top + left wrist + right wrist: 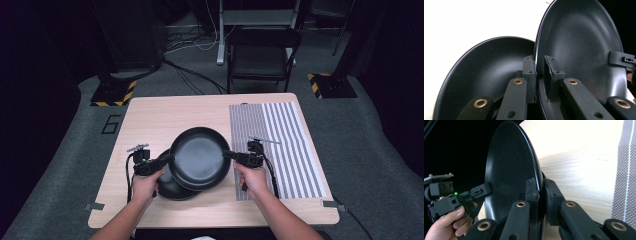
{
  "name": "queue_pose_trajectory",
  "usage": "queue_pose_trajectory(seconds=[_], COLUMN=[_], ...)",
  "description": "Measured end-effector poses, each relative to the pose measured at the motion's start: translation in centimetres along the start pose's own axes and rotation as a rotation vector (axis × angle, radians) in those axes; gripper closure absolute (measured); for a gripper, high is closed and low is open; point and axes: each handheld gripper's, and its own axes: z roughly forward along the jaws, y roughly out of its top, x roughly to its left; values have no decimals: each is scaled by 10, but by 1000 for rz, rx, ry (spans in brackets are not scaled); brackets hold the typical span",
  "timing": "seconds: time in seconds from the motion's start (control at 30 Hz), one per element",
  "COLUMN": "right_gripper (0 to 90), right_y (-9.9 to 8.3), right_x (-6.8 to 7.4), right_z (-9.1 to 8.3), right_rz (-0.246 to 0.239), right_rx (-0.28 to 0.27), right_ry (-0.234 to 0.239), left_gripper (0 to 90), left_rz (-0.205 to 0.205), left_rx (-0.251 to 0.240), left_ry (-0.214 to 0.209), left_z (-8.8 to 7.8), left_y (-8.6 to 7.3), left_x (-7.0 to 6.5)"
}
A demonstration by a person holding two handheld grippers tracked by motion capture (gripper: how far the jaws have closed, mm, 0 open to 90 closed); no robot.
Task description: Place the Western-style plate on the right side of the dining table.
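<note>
My left gripper and right gripper each pinch opposite rims of the upper black plate, held level above the table, near its front edge. A second black plate lies beneath, offset toward front-left.

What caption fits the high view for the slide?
Both grippers, left and right, clamp opposite rims of the upper black plate, held over a second black plate on the wooden table.

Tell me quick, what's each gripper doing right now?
Left gripper: shut on the rim of the upper black plate.
Right gripper: shut on the opposite rim of the same plate, held above the lower black plate.
</note>
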Motion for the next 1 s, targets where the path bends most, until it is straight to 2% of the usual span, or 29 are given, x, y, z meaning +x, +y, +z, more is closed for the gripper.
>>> queue_pose_trajectory(seconds=[0.2, 0.23, 0.37, 0.4, 0.5, 0.57, 0.87, 0.9, 0.93, 1.0], right_gripper=[826, 826, 827, 826, 826, 825, 825, 825, 825, 825], right_y=[3, 3, 3, 3, 4, 5, 6, 6, 6, 7], right_x=[-2, -2, -5, -6, -8, -9, -17, -17, -18, -21], right_z=[-7, -8, -12, -13, -17, -21, -34, -35, -37, -43], right_rz=[-1, -1, -5, -5, -3, 0, 3, 4, 0, 5], right_rx=[-7, -7, -6, -7, -11, -17, -31, -34, -36, -46], right_ry=[-6, -7, -13, -13, -15, -21, -33, -32, -35, -40], left_gripper=[798, 798, 796, 797, 797, 796, 796, 796, 797, 796], left_rz=[24, 9, 14, 31, 20, 36, 35, 54, 56, 46], left_rx=[5, 6, 12, 17, 16, 18, 38, 44, 43, 43], left_ry=[-7, -8, -11, -14, -17, -23, -39, -38, -42, -44], left_z=[5, 6, 10, 11, 15, 18, 28, 29, 31, 34], left_y=[3, 3, 2, 3, 3, 4, 3, 4, 4, 5], left_x=[-5, -7, -10, -10, -14, -17, -27, -28, -29, -34])
